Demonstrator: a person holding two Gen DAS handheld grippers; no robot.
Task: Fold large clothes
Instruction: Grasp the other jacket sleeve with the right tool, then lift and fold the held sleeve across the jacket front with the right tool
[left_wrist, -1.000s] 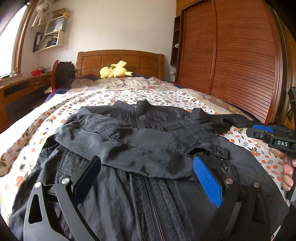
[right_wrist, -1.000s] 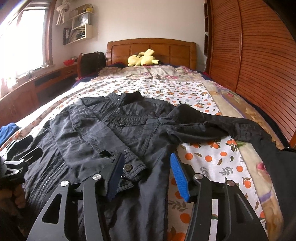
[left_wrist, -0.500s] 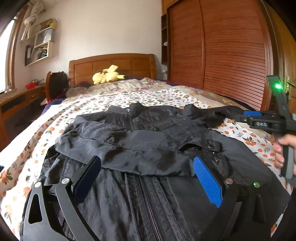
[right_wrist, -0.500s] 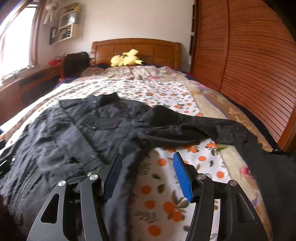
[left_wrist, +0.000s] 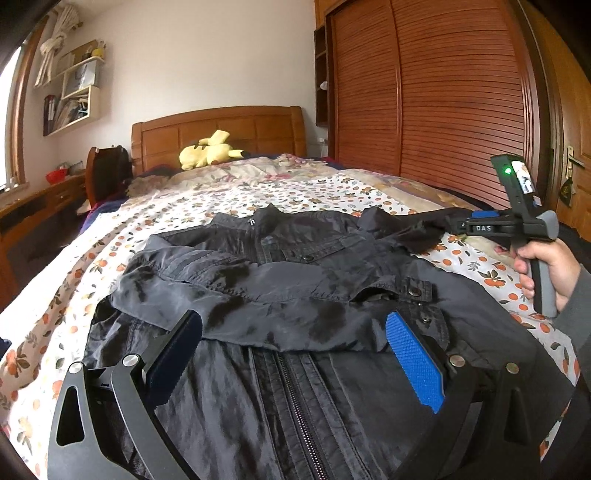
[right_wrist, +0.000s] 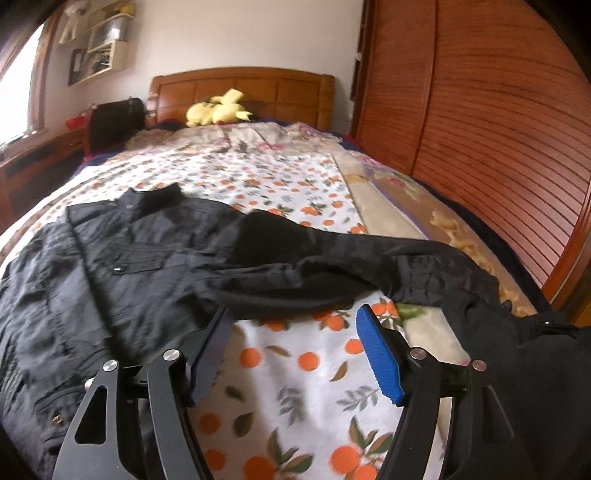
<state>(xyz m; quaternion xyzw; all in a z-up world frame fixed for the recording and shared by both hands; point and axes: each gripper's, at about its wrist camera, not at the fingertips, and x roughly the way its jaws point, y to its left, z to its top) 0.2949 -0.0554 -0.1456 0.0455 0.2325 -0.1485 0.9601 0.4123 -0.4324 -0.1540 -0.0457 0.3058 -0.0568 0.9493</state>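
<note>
A black zip jacket lies face up on the bed, collar toward the headboard. Its left sleeve is folded across the chest. My left gripper hovers open just above the jacket's front, with no cloth pinched between the pads. The right sleeve stretches out sideways over the orange-print sheet. My right gripper is above the sheet with its fingertips at the sleeve's near edge. Its jaws are opening and hold nothing. In the left wrist view a hand holds the right gripper by the sleeve's end.
A yellow plush toy rests by the wooden headboard. Slatted wardrobe doors run along the bed's right side. A desk and a chair with a dark bag stand left. Dark cloth lies at the bed's right edge.
My right gripper moved right, from the jacket's buttoned cuff to the outstretched right sleeve, and its jaws stand wider. The left gripper stayed over the jacket's front, open.
</note>
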